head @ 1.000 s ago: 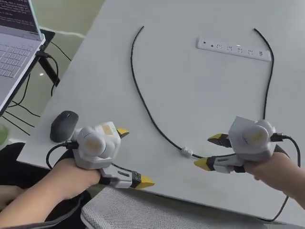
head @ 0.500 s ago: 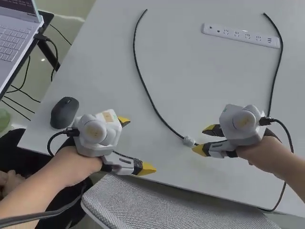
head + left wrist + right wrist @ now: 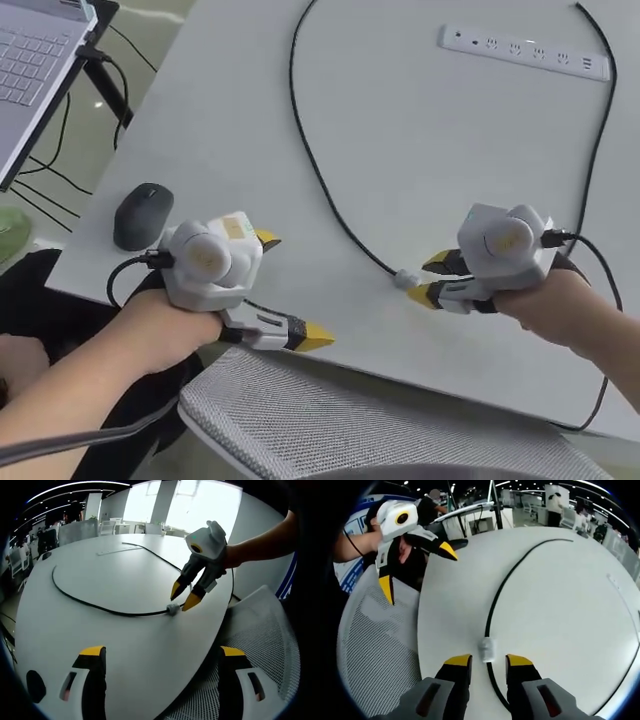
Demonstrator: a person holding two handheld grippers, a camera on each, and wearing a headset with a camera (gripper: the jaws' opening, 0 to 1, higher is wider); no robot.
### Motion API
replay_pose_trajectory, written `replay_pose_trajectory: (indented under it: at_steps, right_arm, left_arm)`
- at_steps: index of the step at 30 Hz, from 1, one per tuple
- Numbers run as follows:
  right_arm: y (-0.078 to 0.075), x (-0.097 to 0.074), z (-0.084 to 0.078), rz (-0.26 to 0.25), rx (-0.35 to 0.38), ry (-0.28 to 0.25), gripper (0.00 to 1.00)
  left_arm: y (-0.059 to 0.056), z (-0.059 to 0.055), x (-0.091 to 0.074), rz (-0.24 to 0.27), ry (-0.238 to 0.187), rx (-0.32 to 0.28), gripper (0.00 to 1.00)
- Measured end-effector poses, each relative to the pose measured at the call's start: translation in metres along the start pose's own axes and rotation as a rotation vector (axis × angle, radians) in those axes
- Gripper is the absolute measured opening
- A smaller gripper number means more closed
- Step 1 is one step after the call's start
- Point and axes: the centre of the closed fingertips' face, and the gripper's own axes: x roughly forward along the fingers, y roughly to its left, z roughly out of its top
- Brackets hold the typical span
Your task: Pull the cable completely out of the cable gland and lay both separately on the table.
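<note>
nearest, at the bottom of the head view, a mesh chair (image 3: 300, 420) sits under the table (image 3: 430, 150) edge. just above it, lower left, the left gripper (image 3: 292, 290) hangs over that edge with its jaws spread wide and nothing between them; its own view shows the same wide gap (image 3: 161, 652) over bare table top. at centre right the right gripper (image 3: 428, 279) points at the gland (image 3: 404, 278), a small pale fitting lying flat near the front edge. in the right gripper view the jaws (image 3: 487, 661) stand a little apart with the gland (image 3: 487, 650) just ahead of and between the tips, seemingly not pinched, though whether a tip touches it i cannot tell. the left gripper view shows the yellow tips of the right gripper (image 3: 182, 599) straddling the gland (image 3: 172, 609). the black cable (image 3: 320, 180) is threaded through the gland: one length curves away to the upper centre of the frame, and in the right gripper view the cable (image 3: 505, 587) also carries on past the gland toward the camera. by my reading no step of the task is done yet: the gland has to be gripped, the cable held by the other gripper, the two drawn apart, then laid down separately. farther off lie a mouse (image 3: 143, 215) at left, a power strip (image 3: 523, 52) at upper right and a laptop (image 3: 35, 70) at upper left.
</note>
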Motion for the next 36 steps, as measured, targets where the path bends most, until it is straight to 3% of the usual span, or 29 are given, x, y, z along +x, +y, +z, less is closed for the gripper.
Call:
replay_pose_trajectory:
  at_steps: [12, 16, 29, 36]
  right_arm:
    - [0.0005, 0.0055, -0.0018, -0.005, -0.032, 0.012, 0.17]
    - [-0.0015, 0.0063, -0.0032, -0.017, -0.061, 0.02, 0.11]
    - [-0.0003, 0.0059, -0.0021, -0.033, -0.056, 0.019, 0.09]
    - [-0.001, -0.0011, 0.0002, -0.031, -0.042, 0.018, 0.08]
  left_arm:
    - [0.0003, 0.0035, -0.0032, 0.003, -0.018, -0.039, 0.91]
    - [-0.001, 0.0065, -0.0052, 0.005, -0.024, -0.042, 0.91]
    - [-0.0049, 0.0016, -0.0081, 0.003, -0.007, -0.042, 0.89]
    - [-0.0057, 0.0045, -0.0064, -0.006, -0.007, -0.033, 0.89]
